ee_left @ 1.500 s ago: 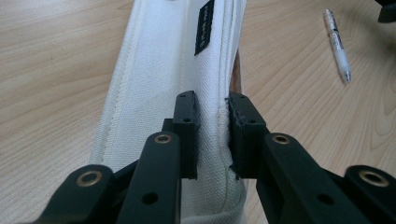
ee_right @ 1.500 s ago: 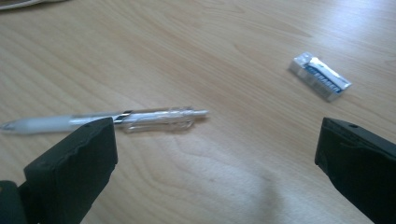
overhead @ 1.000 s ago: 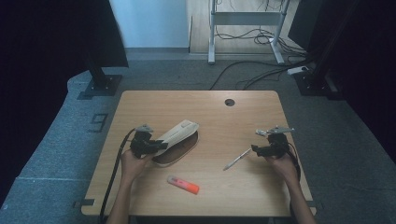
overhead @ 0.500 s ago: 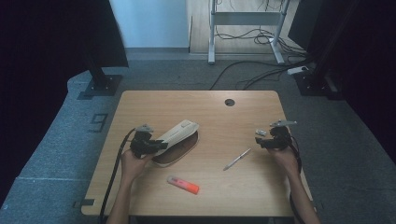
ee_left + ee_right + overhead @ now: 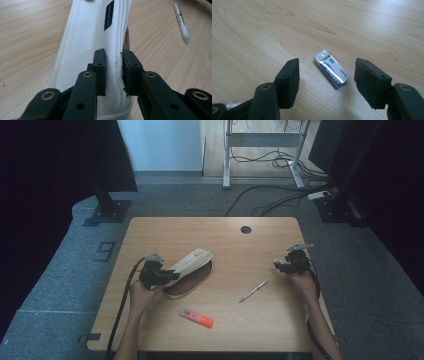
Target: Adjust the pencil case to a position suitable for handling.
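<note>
A white fabric pencil case (image 5: 192,262) lies at the table's left, its flap lifted over a brown interior. My left gripper (image 5: 167,275) is shut on the flap's seamed edge; in the left gripper view the pads (image 5: 100,60) pinch the white cloth (image 5: 110,32). Near the right edge my right gripper (image 5: 280,266) hangs over a small blue-and-silver eraser (image 5: 332,68). Its jaws have just been closing. The eraser lies flat on the wood between them, and the right gripper (image 5: 327,62) stands open with neither pad touching it.
A white pen (image 5: 253,290) lies slantwise between the two hands, seen also in the left gripper view as the pen (image 5: 181,22). An orange highlighter (image 5: 196,318) rests near the front edge. The wooden table (image 5: 210,230) has a cable hole (image 5: 245,229) at the back.
My right hand has moved a little farther up the table, away from the pen. The left hand and the pencil case have stayed put.
</note>
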Demonstrator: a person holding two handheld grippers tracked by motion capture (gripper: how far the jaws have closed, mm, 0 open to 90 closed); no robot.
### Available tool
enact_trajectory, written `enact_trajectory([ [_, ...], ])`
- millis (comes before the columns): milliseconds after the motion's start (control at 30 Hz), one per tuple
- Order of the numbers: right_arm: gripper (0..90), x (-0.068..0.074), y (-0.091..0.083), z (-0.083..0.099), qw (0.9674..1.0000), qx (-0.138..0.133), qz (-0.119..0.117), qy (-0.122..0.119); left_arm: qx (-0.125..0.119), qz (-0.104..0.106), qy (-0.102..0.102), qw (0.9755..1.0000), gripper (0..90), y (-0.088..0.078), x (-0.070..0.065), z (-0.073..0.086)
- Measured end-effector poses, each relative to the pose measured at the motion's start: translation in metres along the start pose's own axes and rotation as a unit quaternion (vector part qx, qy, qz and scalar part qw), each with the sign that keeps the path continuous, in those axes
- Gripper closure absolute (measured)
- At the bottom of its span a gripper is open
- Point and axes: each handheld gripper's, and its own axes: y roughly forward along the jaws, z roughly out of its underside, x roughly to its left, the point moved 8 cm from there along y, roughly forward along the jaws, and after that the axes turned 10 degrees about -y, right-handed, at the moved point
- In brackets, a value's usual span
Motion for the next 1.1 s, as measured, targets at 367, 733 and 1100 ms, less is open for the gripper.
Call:
enact_trajectory([
  [367, 45.0, -0.007, 0.015, 0.003, 0.9999, -0.003, -0.010, 0.008, 0.001, 0.000, 0.001, 1.0000, 74.9, 0.000, 0.000, 0.000],
  [733, 67.1, 0.005, 0.009, 0.003, 0.9993, 0.006, -0.036, 0.008, 0.000, -0.002, 0.004, 1.0000, 74.9, 0.001, 0.000, 0.000],
  [1100, 71.3, 0.009, 0.005, 0.004, 0.9994, 0.019, -0.028, 0.005, -0.002, -0.001, 0.002, 1.0000, 74.9, 0.000, 0.000, 0.000],
])
